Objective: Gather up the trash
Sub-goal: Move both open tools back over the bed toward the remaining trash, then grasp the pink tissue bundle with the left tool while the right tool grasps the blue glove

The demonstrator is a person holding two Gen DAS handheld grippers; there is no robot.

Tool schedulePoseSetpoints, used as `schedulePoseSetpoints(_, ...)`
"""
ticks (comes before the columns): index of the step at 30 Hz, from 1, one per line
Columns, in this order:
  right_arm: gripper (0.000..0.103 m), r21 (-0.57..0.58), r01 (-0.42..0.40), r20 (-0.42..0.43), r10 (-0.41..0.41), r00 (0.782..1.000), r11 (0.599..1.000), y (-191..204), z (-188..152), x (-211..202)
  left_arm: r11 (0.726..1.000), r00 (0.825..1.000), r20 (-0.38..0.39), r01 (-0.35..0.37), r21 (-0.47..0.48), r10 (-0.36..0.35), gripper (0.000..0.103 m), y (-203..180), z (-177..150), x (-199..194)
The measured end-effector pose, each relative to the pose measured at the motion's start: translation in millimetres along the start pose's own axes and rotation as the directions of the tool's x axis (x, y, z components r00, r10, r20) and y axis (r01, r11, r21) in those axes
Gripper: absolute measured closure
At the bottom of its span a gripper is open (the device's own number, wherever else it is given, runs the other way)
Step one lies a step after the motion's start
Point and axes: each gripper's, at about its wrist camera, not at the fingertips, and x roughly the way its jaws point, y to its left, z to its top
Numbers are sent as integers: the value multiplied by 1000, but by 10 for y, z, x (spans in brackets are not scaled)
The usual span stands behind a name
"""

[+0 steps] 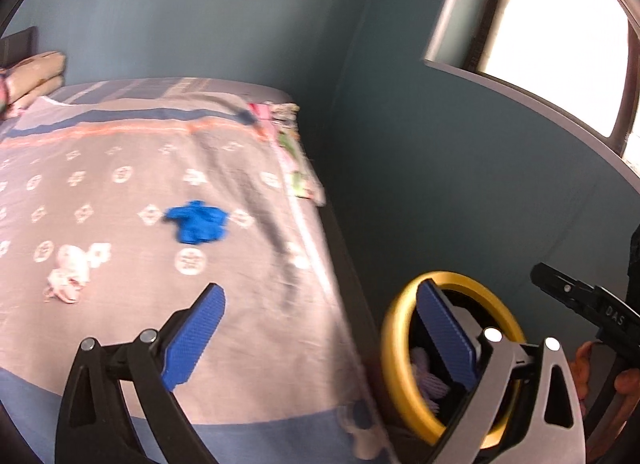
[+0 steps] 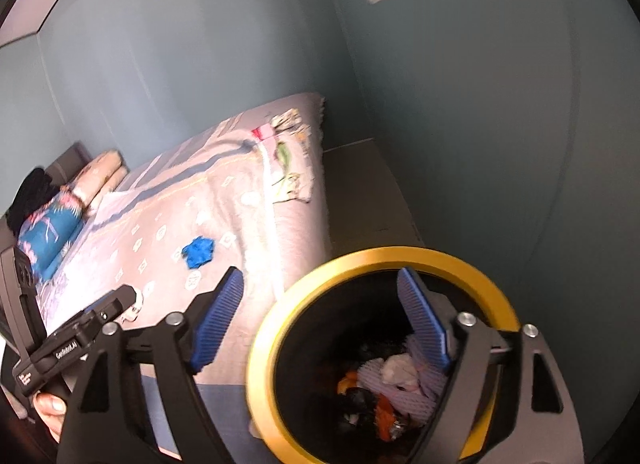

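Observation:
A crumpled blue glove (image 1: 197, 222) lies on the patterned bedspread (image 1: 132, 168); it also shows in the right wrist view (image 2: 198, 250). A crumpled white tissue (image 1: 68, 273) lies on the bed to its left. A black bin with a gold rim (image 2: 384, 260) stands beside the bed and holds mixed trash (image 2: 394, 388); its rim also shows in the left wrist view (image 1: 390, 328). My left gripper (image 1: 320, 338) is open and empty above the bed's right edge. My right gripper (image 2: 320, 328) is open and empty over the bin's mouth.
Pillows (image 1: 34, 78) lie at the head of the bed. A folded floral cloth (image 1: 294, 144) sits at the bed's far right corner. Teal walls (image 1: 440, 184) close in beside the bin. A window (image 1: 552, 24) is at the upper right.

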Motion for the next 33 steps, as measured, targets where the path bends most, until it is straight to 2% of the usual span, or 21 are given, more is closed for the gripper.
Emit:
schedulePoseSetpoints(7, 20, -106, -62, -65, 55, 996, 992, 668, 118, 495, 988, 989, 10, -144, -60, 145, 10, 793, 74, -66)
schedulePoseSetpoints(15, 20, -217, -89, -132, 61, 989, 972, 1435, 121, 1082, 953, 960, -30, -281, -113, 280, 10, 1623, 78, 23)
schedulePoseSetpoints(25, 20, -329, -89, -203, 21, 979, 940, 2127, -29, 1972, 921, 934, -82, -357, -156, 348, 10, 2331, 28, 265)
schedulePoseSetpoints(33, 20, -331, -48, -268, -45, 962, 942, 2516, -98, 2878, 900, 920, -165, -384, -205, 355, 10, 2798, -108, 600)
